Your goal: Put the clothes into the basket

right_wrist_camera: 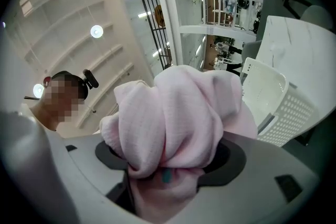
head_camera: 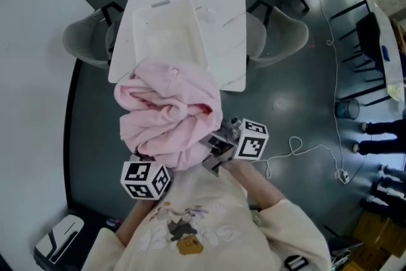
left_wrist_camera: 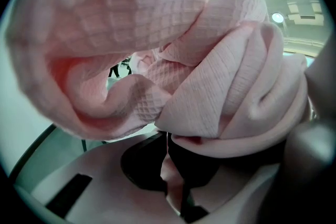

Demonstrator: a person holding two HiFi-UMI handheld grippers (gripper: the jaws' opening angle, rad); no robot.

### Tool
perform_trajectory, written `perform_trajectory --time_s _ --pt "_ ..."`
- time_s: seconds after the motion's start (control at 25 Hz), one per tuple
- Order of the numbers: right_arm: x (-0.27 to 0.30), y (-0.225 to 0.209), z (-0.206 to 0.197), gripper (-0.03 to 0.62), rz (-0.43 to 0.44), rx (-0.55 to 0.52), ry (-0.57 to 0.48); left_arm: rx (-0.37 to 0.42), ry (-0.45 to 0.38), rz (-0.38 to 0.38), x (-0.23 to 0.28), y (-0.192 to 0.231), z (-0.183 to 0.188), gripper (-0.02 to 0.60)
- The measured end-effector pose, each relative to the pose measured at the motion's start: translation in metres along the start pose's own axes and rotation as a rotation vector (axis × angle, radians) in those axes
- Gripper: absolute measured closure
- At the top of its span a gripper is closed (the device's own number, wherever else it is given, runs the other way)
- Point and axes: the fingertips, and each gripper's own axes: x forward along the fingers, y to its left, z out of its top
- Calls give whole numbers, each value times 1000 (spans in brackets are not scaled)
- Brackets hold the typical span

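Left gripper (left_wrist_camera: 169, 161) jaws nearly together, pinching a thin fold of the pink waffle-knit garment (left_wrist_camera: 157, 50). Right gripper (right_wrist_camera: 165, 173) jaws wider, clamped on a thick wad of it. Two holds, likely to keep the bundle gathered, nothing trailing. Garment held aloft at the near edge of the white marble-look table (head_camera: 222, 16), not yet inside the white perforated plastic basket (head_camera: 138, 28) standing there.

A bunched pink garment (right_wrist_camera: 178, 113) is clamped between the jaws of the right gripper (right_wrist_camera: 167, 176) and is heaped above them. Past it, to the gripper's right, a white slotted basket (right_wrist_camera: 283, 107) is seen, with a white marbled table (right_wrist_camera: 310, 50) just behind it.
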Motion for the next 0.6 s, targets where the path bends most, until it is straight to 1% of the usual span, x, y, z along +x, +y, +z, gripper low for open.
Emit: perform_trajectory --time_s 0.12,0.32,0.44,0.6 --pt "-3 -9 20 263 10 7 14 -13 -6 18 19 -8 7 566" --pt "2 -20 36 263 13 33 17 -31 -5 39 33 -6 18 566" --pt "14 -30 42 263 14 33 13 -30 -5 40 42 4 27 566" --pt "32 -50 51 263 -13 41 1 -33 17 23 60 23 38 566"
